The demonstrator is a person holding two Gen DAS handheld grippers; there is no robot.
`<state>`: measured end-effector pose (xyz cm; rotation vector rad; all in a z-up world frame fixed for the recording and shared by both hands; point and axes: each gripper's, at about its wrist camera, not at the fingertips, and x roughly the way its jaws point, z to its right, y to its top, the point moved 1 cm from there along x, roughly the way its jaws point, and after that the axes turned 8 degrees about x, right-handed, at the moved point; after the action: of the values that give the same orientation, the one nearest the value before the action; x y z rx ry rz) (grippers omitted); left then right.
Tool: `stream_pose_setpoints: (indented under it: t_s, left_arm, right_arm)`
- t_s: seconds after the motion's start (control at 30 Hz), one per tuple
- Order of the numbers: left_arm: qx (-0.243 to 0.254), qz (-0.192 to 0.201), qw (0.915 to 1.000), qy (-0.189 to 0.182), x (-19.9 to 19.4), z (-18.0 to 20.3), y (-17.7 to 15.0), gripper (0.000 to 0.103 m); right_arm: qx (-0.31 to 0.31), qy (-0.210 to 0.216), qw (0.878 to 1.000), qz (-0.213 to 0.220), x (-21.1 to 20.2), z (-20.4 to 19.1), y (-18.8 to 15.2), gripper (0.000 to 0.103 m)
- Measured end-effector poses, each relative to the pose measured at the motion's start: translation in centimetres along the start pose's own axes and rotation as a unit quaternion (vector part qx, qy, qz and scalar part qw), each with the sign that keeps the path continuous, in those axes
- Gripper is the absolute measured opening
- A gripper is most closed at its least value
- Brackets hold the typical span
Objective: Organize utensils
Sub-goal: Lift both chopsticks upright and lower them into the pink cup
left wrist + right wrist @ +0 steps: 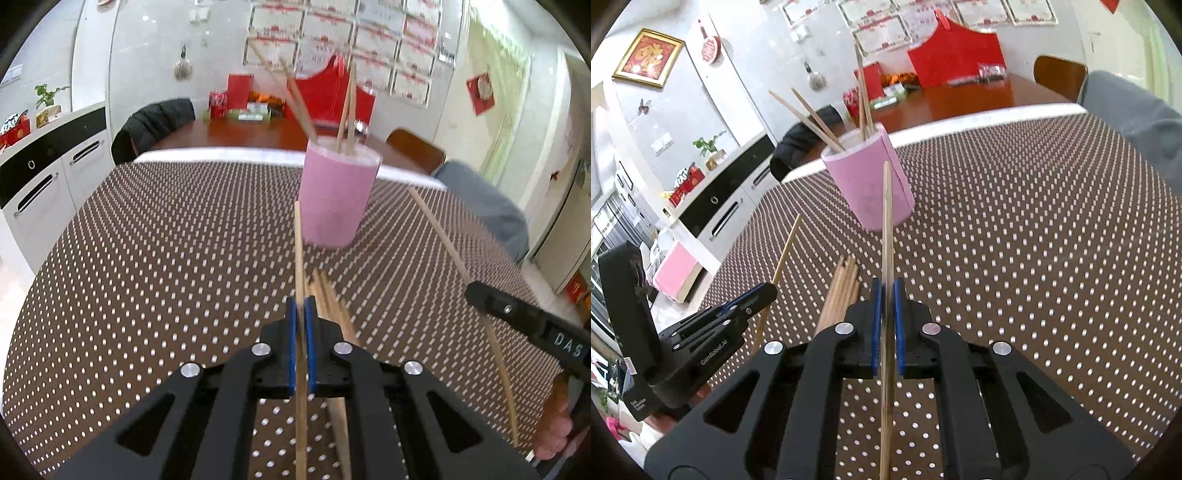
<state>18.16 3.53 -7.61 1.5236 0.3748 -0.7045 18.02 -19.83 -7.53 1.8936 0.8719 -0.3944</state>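
A pink holder cup (338, 194) stands on the dotted tablecloth with several wooden chopsticks (299, 107) leaning in it; it also shows in the right wrist view (870, 181). My left gripper (301, 306) is shut on one chopstick (298, 240) pointing toward the cup. My right gripper (886, 291) is shut on another chopstick (887, 221), also aimed at the cup. A bundle of loose chopsticks (328, 299) lies on the cloth just under the left gripper, and it shows in the right wrist view (840, 291) left of my right gripper.
The brown white-dotted tablecloth (166, 258) covers the table. The right gripper (517, 314) with its chopstick shows at the right in the left wrist view; the left gripper (753, 295) shows at the left in the right wrist view. A wooden table (258, 129) with red boxes lies behind.
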Motion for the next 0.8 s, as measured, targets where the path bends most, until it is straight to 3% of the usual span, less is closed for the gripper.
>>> stream_pose_setpoints:
  t_s: [0.23,0.37,0.6,0.8]
  left_arm:
    - [-0.015,0.052,0.9985,-0.013,-1.7,1.0,2.4,0.006]
    - [-0.022,0.095,0.9951,-0.016,-2.9,1.0,4.2,0.006]
    - [-0.029,0.185,0.9823,-0.004,-5.9,1.2,7.9,0.006]
    - [-0.041,0.239,0.97,-0.012,-6.8,1.6,11.3,0.006]
  right_arm:
    - [-0.021,0.045,0.998,0.038,-1.9,-1.8,1.4,0.007]
    - [-0.034,0.081,0.992,0.09,-4.1,-2.7,2.5,0.006]
    - [-0.063,0.136,0.97,0.193,-7.6,-4.4,5.0,0.006]
    - [-0.065,0.172,0.95,0.251,-8.9,-4.7,7.3,0.007]
